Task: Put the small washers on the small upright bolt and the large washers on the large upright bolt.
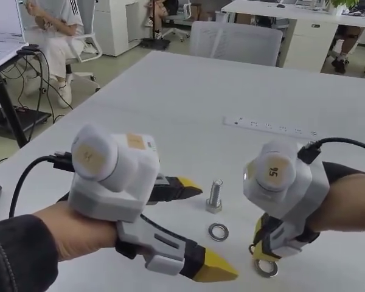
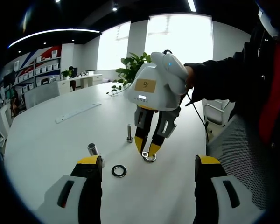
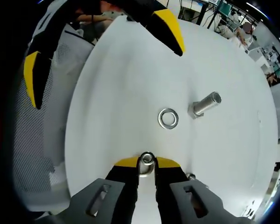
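Observation:
A large bolt (image 1: 215, 196) stands upright on the white table (image 1: 188, 97). In front of it a loose washer (image 1: 218, 232) lies flat. My left gripper (image 1: 212, 229) is open, its yellow fingertips (image 1: 191, 184) on either side of the bolt and that washer. My right gripper (image 1: 264, 260) points down at the table, shut on another washer (image 1: 267, 268) held on edge at its tips. In the left gripper view the small bolt (image 2: 129, 133) stands upright beyond the right gripper (image 2: 149, 151). In the right gripper view the held washer (image 3: 147, 163) sits between the jaws, near the loose washer (image 3: 168, 118) and the large bolt (image 3: 205, 103).
A white power strip (image 1: 271, 127) lies on the table behind the bolts. A grey chair (image 1: 234, 41) stands at the far edge. A seated person (image 1: 55, 30) is at the back left beside a desk with cables. A potted plant (image 2: 133, 67) stands at one table end.

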A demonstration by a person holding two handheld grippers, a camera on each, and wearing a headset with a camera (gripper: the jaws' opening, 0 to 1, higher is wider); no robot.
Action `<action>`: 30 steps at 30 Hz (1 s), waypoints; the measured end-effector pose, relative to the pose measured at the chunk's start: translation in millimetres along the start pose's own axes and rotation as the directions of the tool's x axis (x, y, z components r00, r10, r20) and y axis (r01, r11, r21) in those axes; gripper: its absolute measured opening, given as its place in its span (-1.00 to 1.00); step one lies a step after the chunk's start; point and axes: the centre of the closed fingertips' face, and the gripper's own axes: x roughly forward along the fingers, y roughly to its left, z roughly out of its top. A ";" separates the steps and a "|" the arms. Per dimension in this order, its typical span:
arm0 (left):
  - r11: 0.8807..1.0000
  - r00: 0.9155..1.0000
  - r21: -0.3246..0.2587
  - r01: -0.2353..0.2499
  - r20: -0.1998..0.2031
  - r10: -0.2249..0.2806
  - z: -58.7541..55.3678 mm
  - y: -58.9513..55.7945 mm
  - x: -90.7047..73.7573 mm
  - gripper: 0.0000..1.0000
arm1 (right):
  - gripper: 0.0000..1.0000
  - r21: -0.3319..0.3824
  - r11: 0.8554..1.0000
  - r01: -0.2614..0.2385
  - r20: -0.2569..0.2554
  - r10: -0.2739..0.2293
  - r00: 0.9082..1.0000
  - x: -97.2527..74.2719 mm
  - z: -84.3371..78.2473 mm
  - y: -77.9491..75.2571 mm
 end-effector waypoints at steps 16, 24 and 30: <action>1.000 1.000 -0.004 0.005 -0.005 -0.005 0.1 0.1 4.4 0.63 | -0.73 0.062 0.998 0.032 -0.010 -0.032 0.999 -28.3 -33.7 -9.0; 1.000 1.000 -0.006 -0.001 -0.008 0.001 0.2 2.5 6.5 0.63 | -0.73 0.100 0.993 0.065 -0.011 -0.064 0.998 -44.5 -47.3 -21.7; 1.000 1.000 -0.012 -0.008 -0.008 0.008 -0.7 4.5 7.6 0.63 | -0.73 0.113 0.990 0.089 -0.020 -0.088 0.996 -55.8 -55.0 -28.1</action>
